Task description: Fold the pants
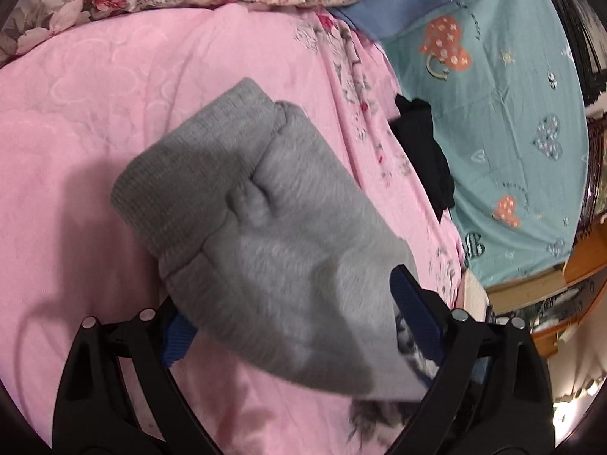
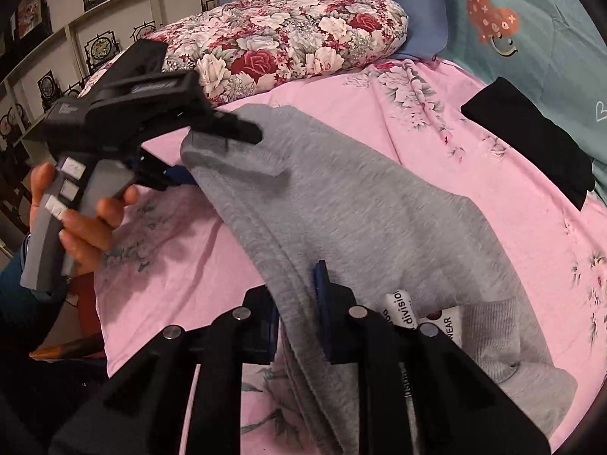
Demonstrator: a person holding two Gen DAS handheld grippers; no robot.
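Grey fleece pants (image 2: 364,212) lay stretched across the pink bedsheet (image 1: 95,121), lifted at both ends between my two tools. My left gripper (image 1: 299,303) was pinching the ribbed cuff end, its blue pads (image 1: 413,303) pressed into the cloth. My right gripper (image 2: 296,303) was clamped on a bunched fold near the labelled waistband (image 2: 489,341). I judged the step in hand to be a lengthwise fold, cuff carried toward waist. The next move called for bringing the two held ends together, keeping the edges aligned, and lowering them flat, well apart from the black garment (image 2: 531,144) beside them.
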